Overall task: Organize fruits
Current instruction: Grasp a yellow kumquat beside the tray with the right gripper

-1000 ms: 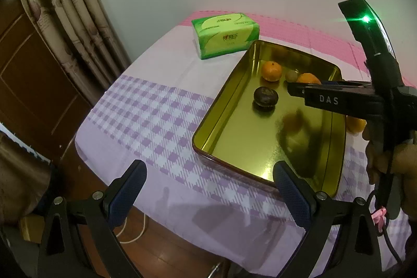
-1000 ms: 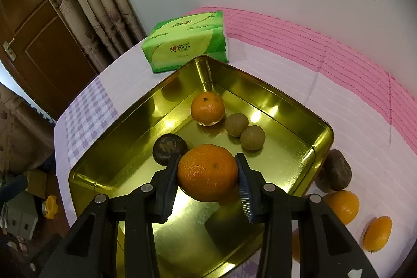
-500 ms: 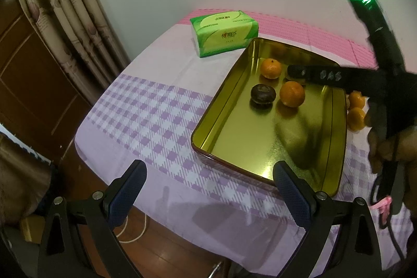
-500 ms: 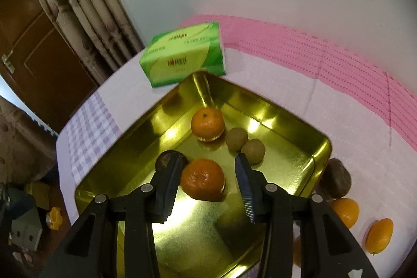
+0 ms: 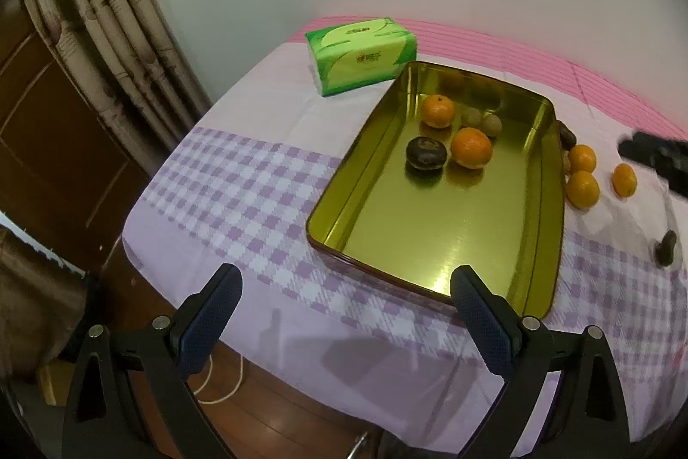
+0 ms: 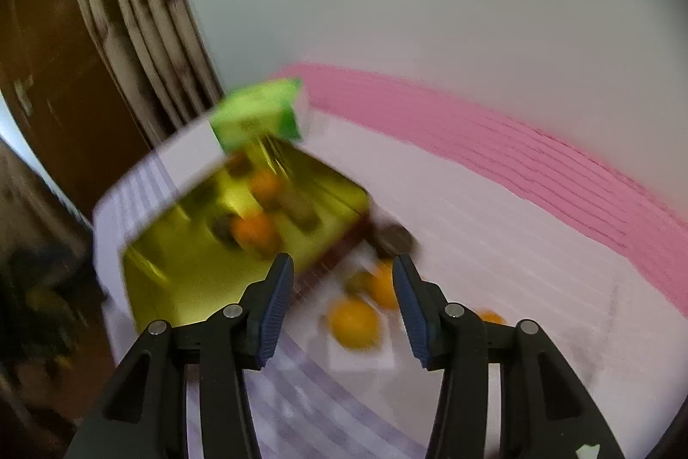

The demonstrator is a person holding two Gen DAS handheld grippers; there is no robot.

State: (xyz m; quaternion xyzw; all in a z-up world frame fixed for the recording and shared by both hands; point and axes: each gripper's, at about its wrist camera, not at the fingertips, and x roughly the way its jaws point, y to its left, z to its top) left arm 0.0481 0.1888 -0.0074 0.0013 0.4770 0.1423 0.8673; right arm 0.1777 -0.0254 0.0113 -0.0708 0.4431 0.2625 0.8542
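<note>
A gold metal tray (image 5: 434,244) sits on the checked tablecloth and holds two oranges (image 5: 471,148), a dark round fruit (image 5: 425,153) and two small brown fruits (image 5: 491,124). Three oranges (image 5: 582,189) and a dark fruit (image 5: 566,135) lie on the cloth right of the tray. My left gripper (image 5: 344,312) is open and empty at the table's near edge. My right gripper (image 6: 342,306) is open and empty, above the loose oranges (image 6: 354,323) beside the tray (image 6: 180,269); that view is blurred. It also shows at the right edge of the left wrist view (image 5: 655,158).
A green tissue pack (image 5: 362,53) lies behind the tray's far left corner. A small dark object (image 5: 665,248) lies on the cloth at the right. Curtains and a wooden door (image 5: 51,115) stand left of the table. The wall is close behind the table.
My right gripper let go of the orange in the tray beside the dark fruit, then pulled back to the right toward the loose oranges. My left gripper has stayed put.
</note>
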